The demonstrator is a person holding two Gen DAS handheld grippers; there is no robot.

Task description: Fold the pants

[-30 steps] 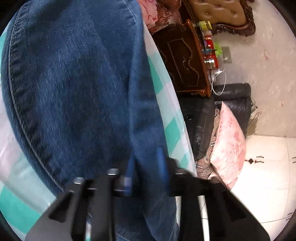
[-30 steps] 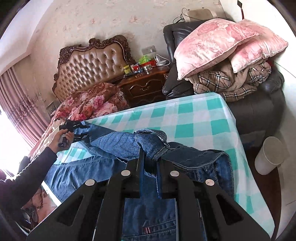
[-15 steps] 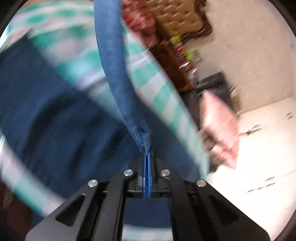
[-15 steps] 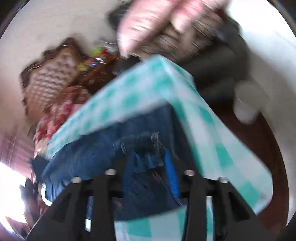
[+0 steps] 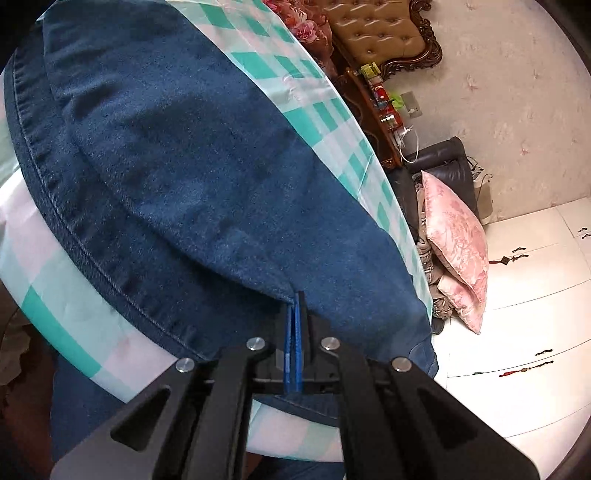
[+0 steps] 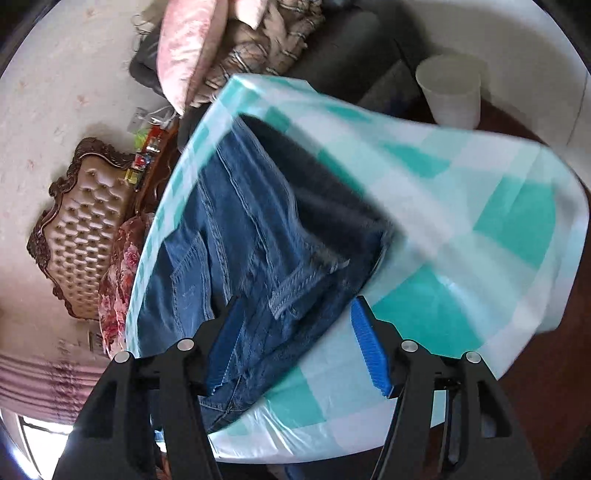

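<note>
Blue jeans (image 5: 184, 166) lie folded on the table's teal check cloth (image 5: 48, 258). My left gripper (image 5: 294, 295) is shut on the jeans: the edge of the upper denim layer runs right into its closed blue pads, low over the lower layer. In the right wrist view the waist end of the jeans (image 6: 229, 240), with pocket and belt loop, lies near the table's corner (image 6: 461, 229). My right gripper (image 6: 295, 302) hangs just above it. Its jaws are opening, and the denim lies between and under the blue pads (image 6: 369, 347) without being pressed.
Past the table's far edge stand a dark armchair (image 5: 443, 158) with a pink pillow (image 5: 454, 236), a wooden nightstand (image 5: 373, 110) and a tufted headboard (image 5: 380, 33). White cupboards (image 5: 535, 295) are on the right. A white bin (image 6: 450, 92) stands on the floor by the table corner.
My left gripper swept the held denim edge across and brought it down onto the jeans. My right gripper let go of the waistband, spread its jaws, rolled and sank toward the table.
</note>
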